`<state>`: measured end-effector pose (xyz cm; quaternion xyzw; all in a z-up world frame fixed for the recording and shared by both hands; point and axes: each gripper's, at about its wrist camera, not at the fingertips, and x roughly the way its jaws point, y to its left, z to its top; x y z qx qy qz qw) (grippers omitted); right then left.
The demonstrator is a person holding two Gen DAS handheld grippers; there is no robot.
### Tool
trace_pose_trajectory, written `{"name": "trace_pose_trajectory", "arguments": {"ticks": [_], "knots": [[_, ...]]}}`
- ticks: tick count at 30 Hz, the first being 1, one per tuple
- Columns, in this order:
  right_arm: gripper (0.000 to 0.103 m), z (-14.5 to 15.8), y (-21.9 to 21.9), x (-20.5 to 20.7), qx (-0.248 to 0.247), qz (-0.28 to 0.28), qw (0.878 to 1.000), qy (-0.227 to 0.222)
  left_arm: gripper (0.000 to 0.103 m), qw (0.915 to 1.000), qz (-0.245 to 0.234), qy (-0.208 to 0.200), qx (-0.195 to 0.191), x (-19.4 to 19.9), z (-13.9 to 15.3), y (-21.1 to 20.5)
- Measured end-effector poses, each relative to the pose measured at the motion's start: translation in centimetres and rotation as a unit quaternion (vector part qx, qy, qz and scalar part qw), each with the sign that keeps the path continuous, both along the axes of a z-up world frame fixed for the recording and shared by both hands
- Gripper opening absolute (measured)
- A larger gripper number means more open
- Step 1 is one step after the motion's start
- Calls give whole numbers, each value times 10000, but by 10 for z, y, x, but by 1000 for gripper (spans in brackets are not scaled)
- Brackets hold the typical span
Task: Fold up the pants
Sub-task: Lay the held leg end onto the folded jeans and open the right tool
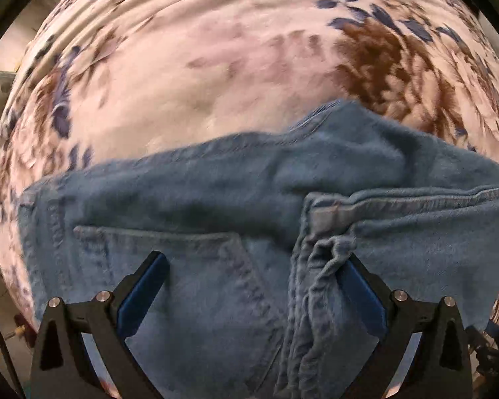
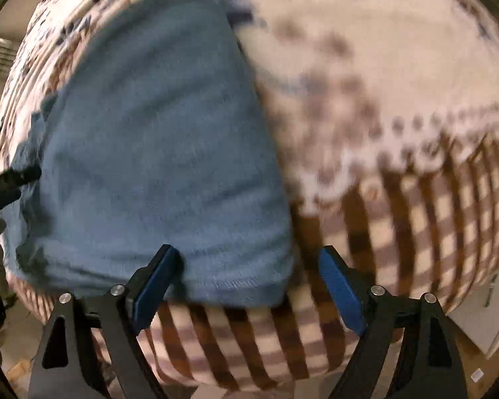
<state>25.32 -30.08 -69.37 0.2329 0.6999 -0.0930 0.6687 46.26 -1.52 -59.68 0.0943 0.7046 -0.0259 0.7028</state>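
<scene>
Blue denim pants [image 1: 216,206] lie on a floral blanket [image 1: 216,66]. In the left wrist view the back pocket [image 1: 189,266] and a bunched hem or waistband fold [image 1: 319,266] lie between my fingers. My left gripper [image 1: 254,262] is open over the denim, its right pad touching the bunched fold. In the right wrist view the pants [image 2: 156,149] form a folded blue slab, blurred by motion. My right gripper [image 2: 249,259] is open at the slab's near edge, holding nothing.
The blanket has a pink floral centre and a brown checked border [image 2: 399,226] that hangs over the near edge. The other gripper's black tip [image 2: 10,179] shows at the left of the right wrist view. Floor [image 2: 475,326] lies beyond the bed edge.
</scene>
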Motion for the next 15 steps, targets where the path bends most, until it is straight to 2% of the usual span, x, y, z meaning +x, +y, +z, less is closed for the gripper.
{"name": "trace_pose_trajectory", "arguments": {"ticks": [3, 7, 8, 9, 11, 12, 13, 15], "knots": [[88, 0, 1, 0, 101, 281, 9995, 71, 103, 9999, 79, -5, 90, -2, 19, 2], [88, 25, -2, 5, 179, 95, 9995, -230, 103, 9993, -117, -205, -277, -9, 44, -10], [88, 28, -2, 5, 211, 62, 9994, -269, 103, 9993, -235, -151, -251, -14, 42, -14], [88, 26, -1, 5, 221, 83, 9995, -224, 103, 9994, -347, -72, -62, -23, 34, -17], [88, 10, 1, 9, 76, 203, 9996, 156, 103, 9991, -366, 146, 175, -43, 14, -14], [88, 2, 1, 10, 89, 205, 9994, 283, 103, 9985, -297, 398, 241, -57, 0, -7], [88, -3, 1, 8, 178, 146, 9991, 355, 103, 9981, -147, 582, 149, -70, -11, 2], [88, -5, -2, 6, 254, 75, 9989, 390, 103, 9989, -2, 473, -9, -81, -11, 12]]}}
